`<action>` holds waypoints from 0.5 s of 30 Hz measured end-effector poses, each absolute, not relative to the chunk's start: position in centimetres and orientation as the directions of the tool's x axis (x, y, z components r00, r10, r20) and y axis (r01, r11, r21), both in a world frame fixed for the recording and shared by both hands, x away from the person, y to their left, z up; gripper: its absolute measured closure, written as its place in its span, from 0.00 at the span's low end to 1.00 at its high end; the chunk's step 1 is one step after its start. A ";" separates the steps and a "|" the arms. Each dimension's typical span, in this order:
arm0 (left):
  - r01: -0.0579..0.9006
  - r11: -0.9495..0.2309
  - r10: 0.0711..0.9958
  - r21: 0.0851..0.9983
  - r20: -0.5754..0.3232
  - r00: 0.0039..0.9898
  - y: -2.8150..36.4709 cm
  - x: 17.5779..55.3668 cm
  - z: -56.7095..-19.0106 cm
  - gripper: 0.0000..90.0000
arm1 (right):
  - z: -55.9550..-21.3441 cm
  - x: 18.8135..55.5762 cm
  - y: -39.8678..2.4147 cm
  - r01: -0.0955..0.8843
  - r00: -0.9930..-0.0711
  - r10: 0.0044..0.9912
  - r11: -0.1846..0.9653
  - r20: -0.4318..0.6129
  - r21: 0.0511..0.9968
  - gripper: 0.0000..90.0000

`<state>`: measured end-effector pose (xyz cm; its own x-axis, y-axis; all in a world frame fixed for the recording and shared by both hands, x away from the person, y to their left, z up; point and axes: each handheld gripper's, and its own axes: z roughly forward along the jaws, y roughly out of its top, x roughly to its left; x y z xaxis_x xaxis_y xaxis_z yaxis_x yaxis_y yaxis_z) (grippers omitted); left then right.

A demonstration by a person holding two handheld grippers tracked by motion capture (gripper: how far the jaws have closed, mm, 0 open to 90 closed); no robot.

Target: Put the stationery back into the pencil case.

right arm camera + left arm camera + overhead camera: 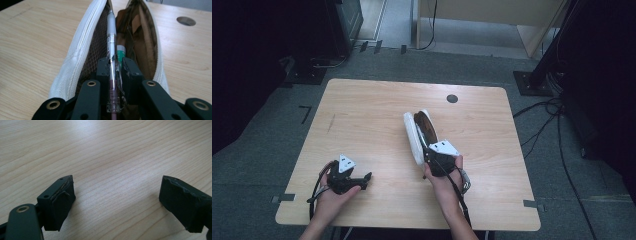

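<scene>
One white pencil case (416, 136) lies unzipped on the wooden table (362, 110), with a brown lining and a mesh pocket inside. One clear pen (112, 52) with a grey grip is clamped between the closed jaws of the right gripper (117, 71), its tip reaching into the case's opening. A green-capped item (121, 53) sits inside beside it. The left gripper (117, 202) rests apart on bare wood, its jaws wide open and empty.
</scene>
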<state>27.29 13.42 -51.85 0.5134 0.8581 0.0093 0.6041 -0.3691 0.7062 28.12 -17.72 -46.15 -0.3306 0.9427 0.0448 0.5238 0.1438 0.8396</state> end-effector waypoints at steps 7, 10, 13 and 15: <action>0.604 -0.369 0.858 0.707 0.009 0.513 13.4 27.3 -51.9 0.15 | -46.5 28.5 -17.2 0.550 -0.331 0.943 0.162 0.036 0.819 0.86; 0.605 -0.368 0.859 0.707 0.008 0.512 13.4 27.3 -51.9 0.15 | -46.6 28.6 -17.1 0.559 -0.333 0.942 0.167 0.035 0.812 0.86; 0.605 -0.368 0.859 0.707 0.008 0.512 13.4 27.3 -51.9 0.15 | -46.7 28.8 -17.1 0.577 -0.336 0.941 0.170 0.043 0.799 0.86; 0.604 -0.368 0.858 0.707 0.008 0.513 13.4 27.3 -51.9 0.15 | -46.7 28.8 -17.2 0.583 -0.338 0.940 0.171 0.046 0.795 0.86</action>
<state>27.29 13.41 -51.85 0.5129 0.8584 0.0085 0.6043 -0.3681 0.7067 28.77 -17.16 -46.72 -0.3383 0.9399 0.0462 0.5827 0.1706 0.7946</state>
